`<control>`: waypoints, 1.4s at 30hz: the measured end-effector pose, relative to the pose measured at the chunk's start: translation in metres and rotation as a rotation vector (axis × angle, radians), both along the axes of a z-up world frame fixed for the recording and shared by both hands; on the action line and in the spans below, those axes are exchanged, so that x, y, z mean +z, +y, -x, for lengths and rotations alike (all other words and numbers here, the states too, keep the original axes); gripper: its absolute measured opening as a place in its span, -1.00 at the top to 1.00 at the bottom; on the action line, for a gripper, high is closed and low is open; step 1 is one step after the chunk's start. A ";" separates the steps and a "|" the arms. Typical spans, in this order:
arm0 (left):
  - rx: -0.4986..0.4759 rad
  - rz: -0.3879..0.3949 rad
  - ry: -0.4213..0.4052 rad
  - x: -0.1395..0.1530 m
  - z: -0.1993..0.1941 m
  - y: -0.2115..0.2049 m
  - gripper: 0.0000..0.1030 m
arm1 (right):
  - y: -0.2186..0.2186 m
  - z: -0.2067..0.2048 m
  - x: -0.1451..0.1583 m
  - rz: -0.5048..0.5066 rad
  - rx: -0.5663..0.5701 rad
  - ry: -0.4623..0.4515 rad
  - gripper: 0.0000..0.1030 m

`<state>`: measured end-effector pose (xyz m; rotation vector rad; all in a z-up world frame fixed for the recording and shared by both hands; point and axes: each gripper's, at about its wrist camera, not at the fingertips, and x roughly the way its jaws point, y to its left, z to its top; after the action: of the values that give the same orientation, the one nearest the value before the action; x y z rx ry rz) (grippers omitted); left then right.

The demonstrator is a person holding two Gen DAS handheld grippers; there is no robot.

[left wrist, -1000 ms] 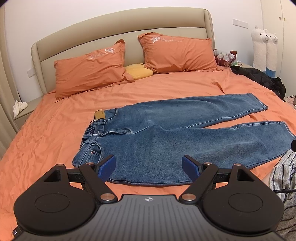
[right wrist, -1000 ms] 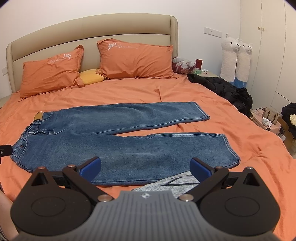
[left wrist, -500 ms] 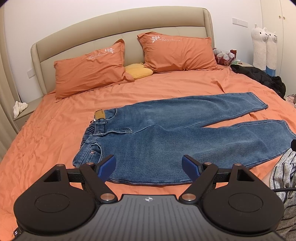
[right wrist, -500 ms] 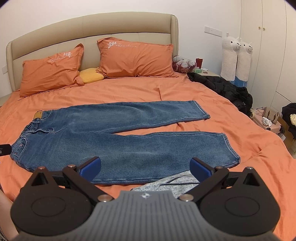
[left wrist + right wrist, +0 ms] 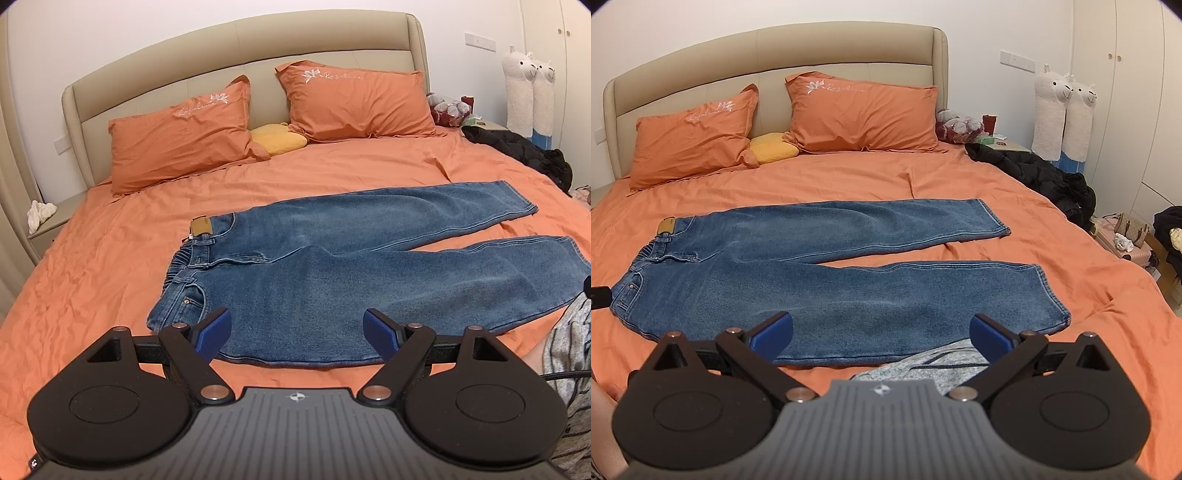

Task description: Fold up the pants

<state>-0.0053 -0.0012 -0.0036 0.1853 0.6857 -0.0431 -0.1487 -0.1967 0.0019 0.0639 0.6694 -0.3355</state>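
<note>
Blue jeans (image 5: 332,273) lie flat on the orange bed, waistband to the left, both legs spread apart and running right. They also show in the right wrist view (image 5: 827,280). My left gripper (image 5: 297,332) is open and empty, above the near edge of the jeans close to the waist. My right gripper (image 5: 881,334) is open and empty, above the near edge of the nearer leg.
Two orange pillows (image 5: 177,136) and a yellow cushion (image 5: 279,138) lie at the headboard. A black jacket (image 5: 1041,177) lies on the bed's right edge. Two alpaca plush toys (image 5: 1063,110) stand by the wall. A grey striped garment (image 5: 923,369) lies near me.
Both views have shifted very slightly; the jeans sit a little higher in frame. Both grippers stay open and nothing has been taken hold of.
</note>
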 end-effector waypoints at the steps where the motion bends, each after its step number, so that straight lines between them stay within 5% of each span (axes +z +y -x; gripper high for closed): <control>1: -0.001 -0.012 -0.002 -0.001 -0.001 0.001 -0.84 | -0.001 -0.001 0.000 0.004 0.002 0.000 -0.90; 10: -0.106 -0.182 -0.019 0.002 -0.023 0.024 -0.55 | -0.042 -0.022 0.003 0.054 0.083 -0.003 -0.90; 18: -0.378 -0.392 0.066 -0.009 -0.070 0.055 -0.46 | -0.099 -0.059 0.010 0.106 0.113 0.035 -0.86; 22: -0.557 -0.576 0.113 -0.042 -0.083 0.060 -0.47 | -0.122 -0.077 0.004 0.173 0.172 0.048 -0.78; 28: -0.727 -0.799 0.246 -0.116 -0.111 0.066 -0.49 | -0.169 -0.113 -0.020 0.215 0.188 0.166 -0.12; 34: -0.890 -0.911 0.364 -0.180 -0.129 0.061 -0.55 | -0.208 -0.131 -0.061 0.184 0.217 0.270 0.21; 42: -0.917 -0.996 0.409 -0.230 -0.137 0.052 -0.69 | -0.243 -0.122 -0.118 0.194 0.320 0.506 0.21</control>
<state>0.1315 0.0512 -0.2331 1.4730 0.9342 -0.6366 -0.0267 -0.4394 -0.1157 -0.3205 1.1275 -0.1023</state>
